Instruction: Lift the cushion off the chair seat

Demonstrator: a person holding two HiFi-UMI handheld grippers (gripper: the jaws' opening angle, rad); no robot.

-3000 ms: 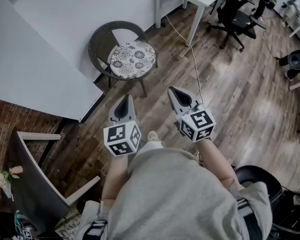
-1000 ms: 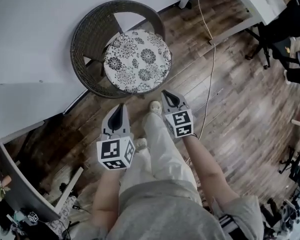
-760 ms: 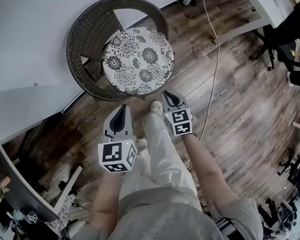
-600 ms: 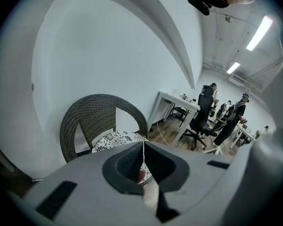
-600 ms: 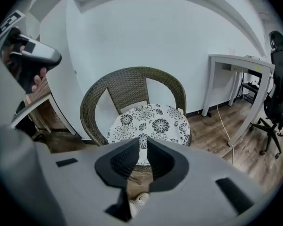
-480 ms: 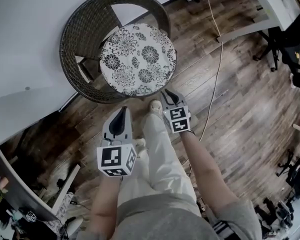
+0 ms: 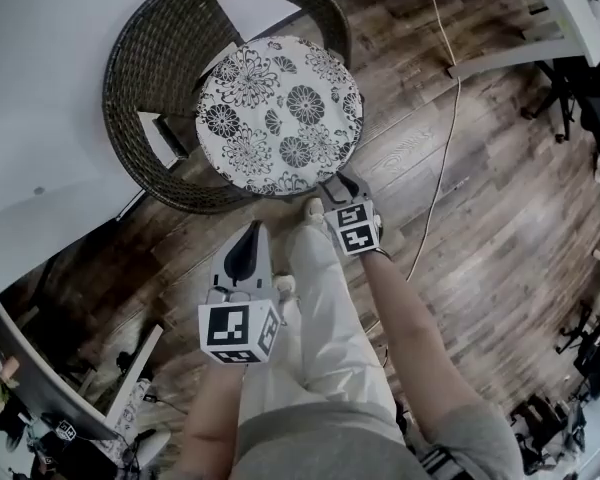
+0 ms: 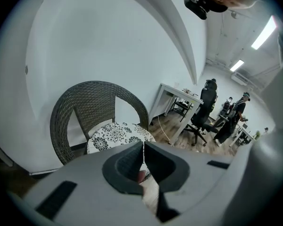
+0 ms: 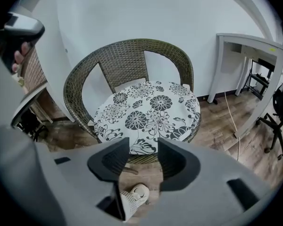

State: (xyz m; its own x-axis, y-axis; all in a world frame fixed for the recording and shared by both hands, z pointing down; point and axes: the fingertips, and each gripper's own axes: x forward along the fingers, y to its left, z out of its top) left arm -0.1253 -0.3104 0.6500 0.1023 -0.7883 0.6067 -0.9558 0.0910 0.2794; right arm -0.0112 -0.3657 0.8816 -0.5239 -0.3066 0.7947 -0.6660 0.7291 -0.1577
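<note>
A round cushion with a black-and-white flower print lies flat on the seat of a dark wicker chair. My right gripper hangs just short of the cushion's near edge. Its jaws are opening, and nothing is between them. In the right gripper view the cushion fills the middle, beyond the parted jaws of the right gripper. My left gripper is shut and empty, farther back over the floor. The left gripper view shows the cushion past the left gripper.
The chair stands against a white wall. A white desk is to its right, and a cable runs over the wooden floor. The person's shoe is below the seat's front. An office chair and a person are farther off.
Both grippers have sunk toward the chair, the right one more, up to the cushion's near edge. The chair and cushion look larger and nearer in the head view.
</note>
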